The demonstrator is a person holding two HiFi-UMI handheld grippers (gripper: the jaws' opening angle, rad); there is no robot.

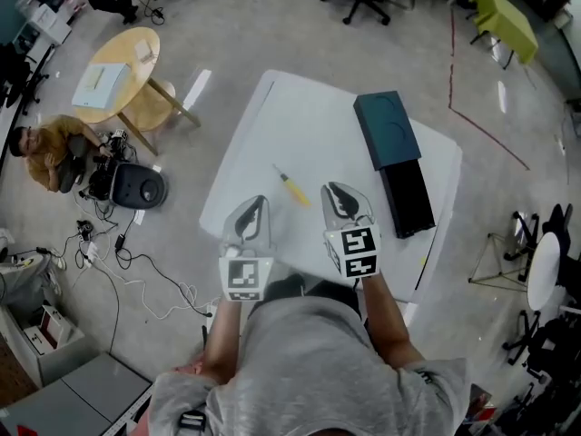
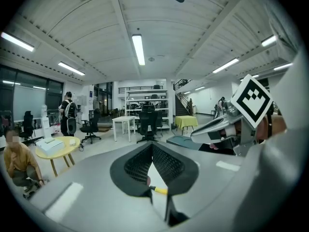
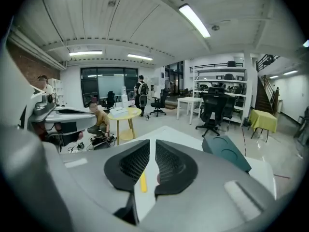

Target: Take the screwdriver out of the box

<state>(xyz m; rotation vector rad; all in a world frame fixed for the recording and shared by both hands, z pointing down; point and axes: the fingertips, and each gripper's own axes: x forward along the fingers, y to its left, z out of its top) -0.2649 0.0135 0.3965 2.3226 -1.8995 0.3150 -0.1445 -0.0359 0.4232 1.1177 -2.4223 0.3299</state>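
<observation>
Head view: one screwdriver (image 1: 292, 187) lies on the white table (image 1: 309, 125), clear of its edges, apart from the one box (image 1: 407, 198); two empty grippers; left gripper (image 1: 257, 205) pinched together, right gripper (image 1: 334, 192) barely parted.

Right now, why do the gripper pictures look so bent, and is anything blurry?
Left gripper view: a wide lens bends the ceiling beams and darkens the corners; the ceiling light glares. Right gripper view: same bending, its near fingers soft. Head view: even light, the screwdriver fairly sharp.
</observation>
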